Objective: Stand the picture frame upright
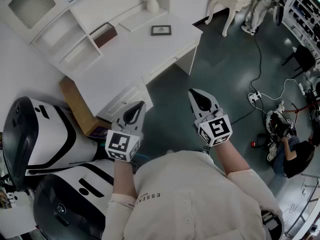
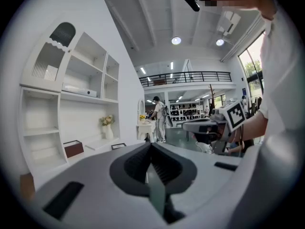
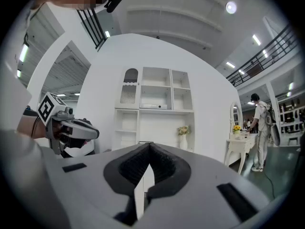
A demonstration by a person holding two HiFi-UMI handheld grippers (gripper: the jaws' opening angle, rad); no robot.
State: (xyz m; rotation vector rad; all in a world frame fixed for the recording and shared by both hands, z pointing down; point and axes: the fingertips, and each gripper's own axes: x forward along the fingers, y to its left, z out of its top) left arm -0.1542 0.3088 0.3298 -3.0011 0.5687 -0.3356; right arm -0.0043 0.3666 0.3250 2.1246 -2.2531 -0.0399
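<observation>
Frame lies flat on bench, long axis 9–3 o'clock, with bare bench toward 7. Left gripper and right gripper are closed, empty and well off at 6.

picture frame | dark border, pale middle | lying flat | on white desk

Large indoor test hall fitted with a mock domestic corner. At 11 o'clock in the head view, a white counter with shelf unit, vase of flowers and picture frame imitates a home; at 3 o'clock, a power strip and loose cables lie on the dark floor; white machine housings stand at 8 o'clock; the left gripper view shows a railed mezzanine, ceiling spotlights and stocked racks.
</observation>
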